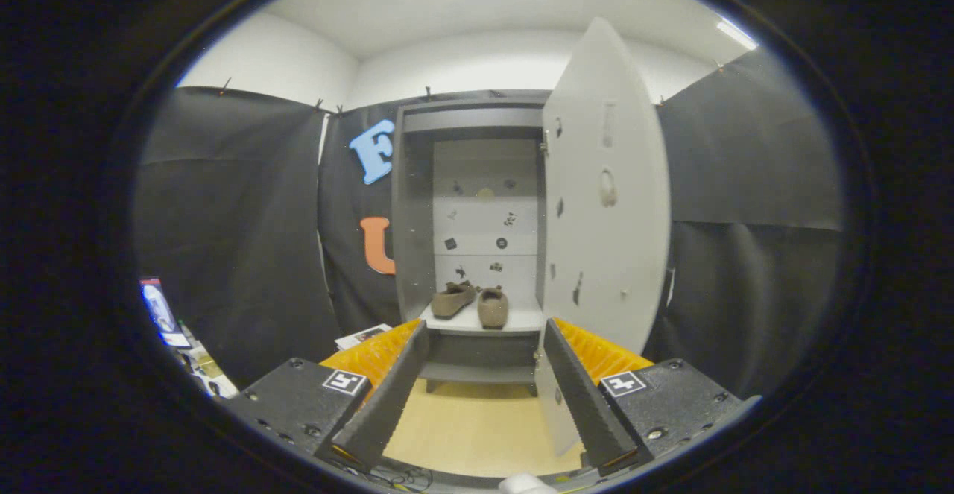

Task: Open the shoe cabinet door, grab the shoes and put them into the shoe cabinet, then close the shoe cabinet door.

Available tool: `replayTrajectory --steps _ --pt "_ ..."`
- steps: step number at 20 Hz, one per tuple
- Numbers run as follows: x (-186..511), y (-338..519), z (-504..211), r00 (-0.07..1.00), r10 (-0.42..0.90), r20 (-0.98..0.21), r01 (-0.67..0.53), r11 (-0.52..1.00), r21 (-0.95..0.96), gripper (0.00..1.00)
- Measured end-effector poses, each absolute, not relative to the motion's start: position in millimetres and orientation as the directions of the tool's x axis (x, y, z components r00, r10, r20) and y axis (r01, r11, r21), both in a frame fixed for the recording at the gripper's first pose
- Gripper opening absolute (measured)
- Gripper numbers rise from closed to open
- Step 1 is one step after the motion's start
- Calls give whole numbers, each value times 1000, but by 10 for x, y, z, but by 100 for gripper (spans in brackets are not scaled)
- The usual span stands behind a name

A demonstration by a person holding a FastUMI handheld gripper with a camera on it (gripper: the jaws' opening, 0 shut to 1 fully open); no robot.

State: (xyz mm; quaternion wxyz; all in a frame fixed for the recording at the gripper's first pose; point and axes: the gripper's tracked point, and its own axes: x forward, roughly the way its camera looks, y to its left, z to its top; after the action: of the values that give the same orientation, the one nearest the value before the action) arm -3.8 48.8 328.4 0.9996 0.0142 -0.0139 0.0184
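Cabinet first: I see it standing straight ahead against the cloth wall, a tall grey unit with a pale back panel carrying small stickers. Its door is swung fully outward on hinges along the cabinet's right edge, so the inner face of the door points toward me. I cannot make out a handle on this face; a few small marks and fittings show on it.

Floor of light wood lies between me and the cabinet. Some papers lie low beside the cabinet's left foot.

Shelf inside the cabinet carries the pair of shoes. Both are brown slip-ons; one sits angled, the other points its heel toward me. They rest side by side, near the front lip of the shelf.

Gripper is held well back from the cabinet. Its fingers stand apart with nothing between them, and the shelf and shoes appear beyond the tips.

I judge the opening and loading steps complete: the door is open and the shoes are in. The step in hand is closing the door. The next move calls for taking the gripper to the right, around the door's free edge, and pushing the outer face leftward until it meets the frame.
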Motion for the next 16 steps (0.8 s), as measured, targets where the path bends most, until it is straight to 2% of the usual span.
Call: replayTrajectory --steps 5,10,16 --pt "-306 -459 3218 996 -89 21 88 995 45 99" --pt "-250 -1295 3121 988 -151 -3 151 987 50 99" --pt "297 -1620 3071 998 -61 -13 62 996 67 99"
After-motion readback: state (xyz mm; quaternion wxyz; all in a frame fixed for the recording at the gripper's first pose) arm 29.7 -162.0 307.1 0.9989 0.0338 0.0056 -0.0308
